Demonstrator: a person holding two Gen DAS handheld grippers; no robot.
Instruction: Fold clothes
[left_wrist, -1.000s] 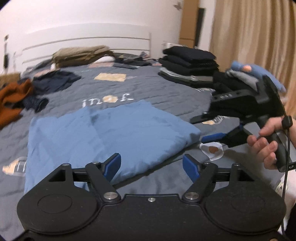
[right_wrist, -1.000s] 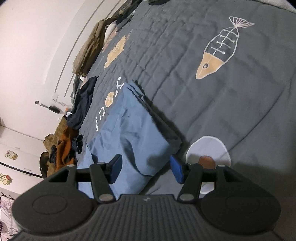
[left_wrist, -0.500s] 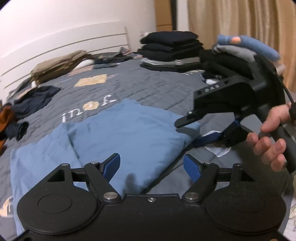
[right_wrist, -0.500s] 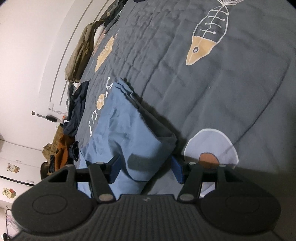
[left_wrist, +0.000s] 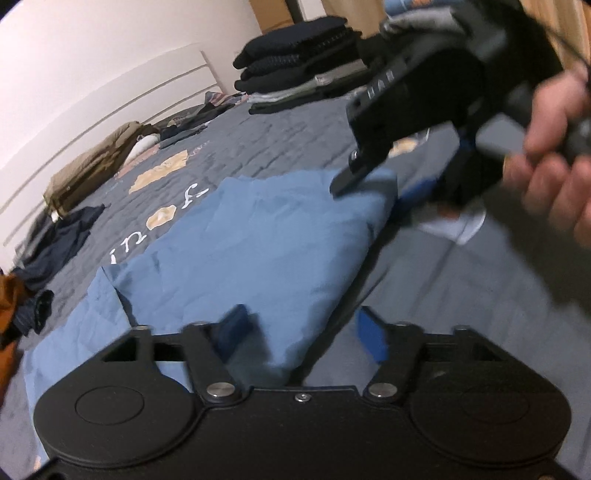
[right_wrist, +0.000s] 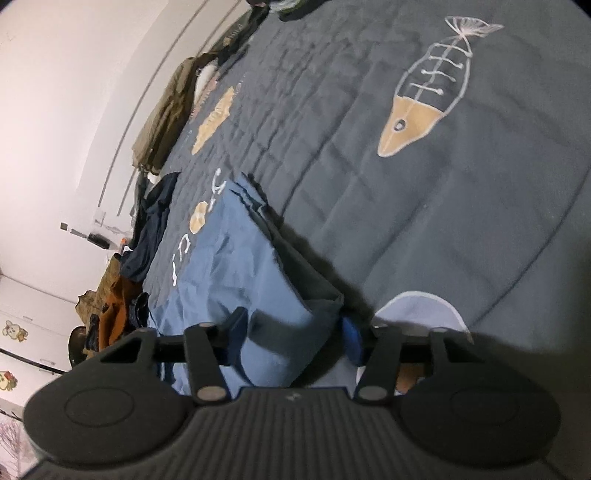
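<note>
Already we see the blue garment (left_wrist: 251, 236) folded at least once on the bed (right_wrist: 461, 229), folded stacks (left_wrist: 295, 66) far behind (loose clothes remain far left). Our left gripper (left_wrist: 304, 328) and right gripper (right_wrist: 293, 332) are both spread, straddling its near corners.

Grey quilted bed cover (right_wrist: 461, 206) w/ fish print, white wall (left_wrist: 92, 66), beige curtain (left_wrist: 583, 33) far right.

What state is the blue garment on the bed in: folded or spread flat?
Partly folded. The blue garment shows a doubled upper layer ending in a step over a single layer, and stacked edges show along its side.
</note>
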